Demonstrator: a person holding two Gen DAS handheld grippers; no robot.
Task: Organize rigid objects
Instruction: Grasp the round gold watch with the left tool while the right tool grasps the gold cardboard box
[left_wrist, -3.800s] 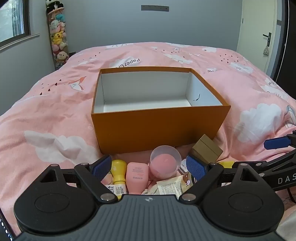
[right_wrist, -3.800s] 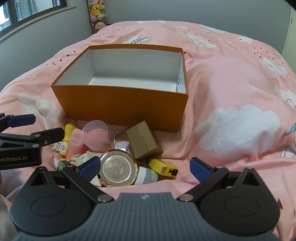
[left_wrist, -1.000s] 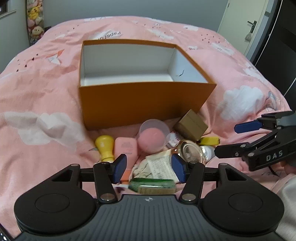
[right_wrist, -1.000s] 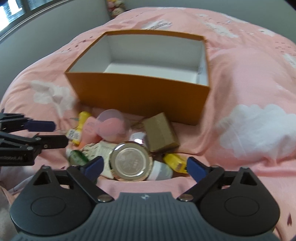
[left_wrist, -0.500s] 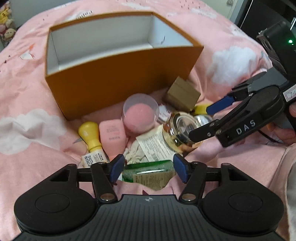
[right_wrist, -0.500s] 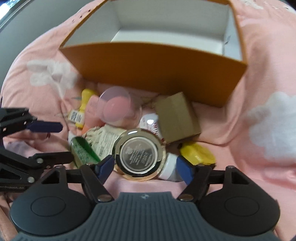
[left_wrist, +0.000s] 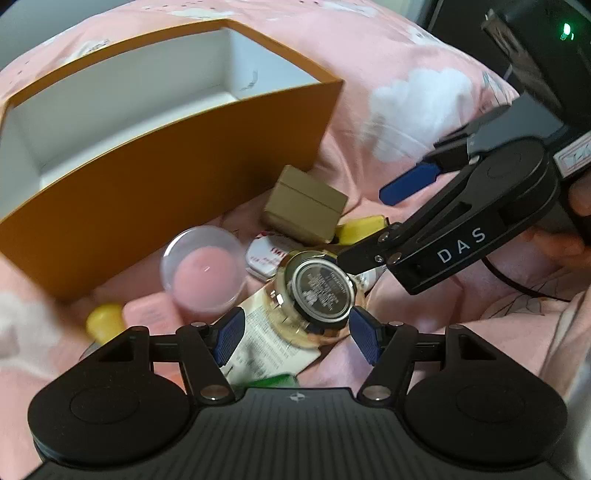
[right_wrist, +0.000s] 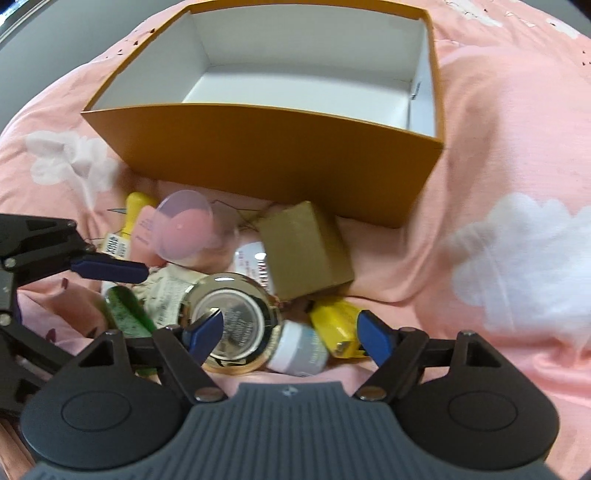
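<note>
An empty orange box (left_wrist: 155, 177) (right_wrist: 266, 147) with a white inside stands on the pink bed. In front of it lies a pile: a round gold jar (left_wrist: 317, 291) (right_wrist: 232, 325), a clear cup with a pink sponge (left_wrist: 203, 275) (right_wrist: 188, 229), a brown carton (left_wrist: 304, 206) (right_wrist: 306, 251), a yellow item (right_wrist: 334, 326), a white jar (right_wrist: 299, 350), a green bottle (right_wrist: 129, 310). My left gripper (left_wrist: 297, 338) is open, its fingers either side of the gold jar's near edge. My right gripper (right_wrist: 288, 338) is open over the gold and white jars; it also shows in the left wrist view (left_wrist: 376, 229).
The pink cloud-print duvet (right_wrist: 509, 184) lies all around the box. A yellow-capped bottle (right_wrist: 129, 218) and a pink tube (left_wrist: 147, 314) lie at the pile's left. A paper packet (left_wrist: 266, 339) lies under the gold jar. A dark device with a green light (left_wrist: 554, 40) is at the far right.
Both grippers have dropped closer to the pile. The left one swung right from the green bottle to the gold jar. The right gripper's finger now reaches over the jar.
</note>
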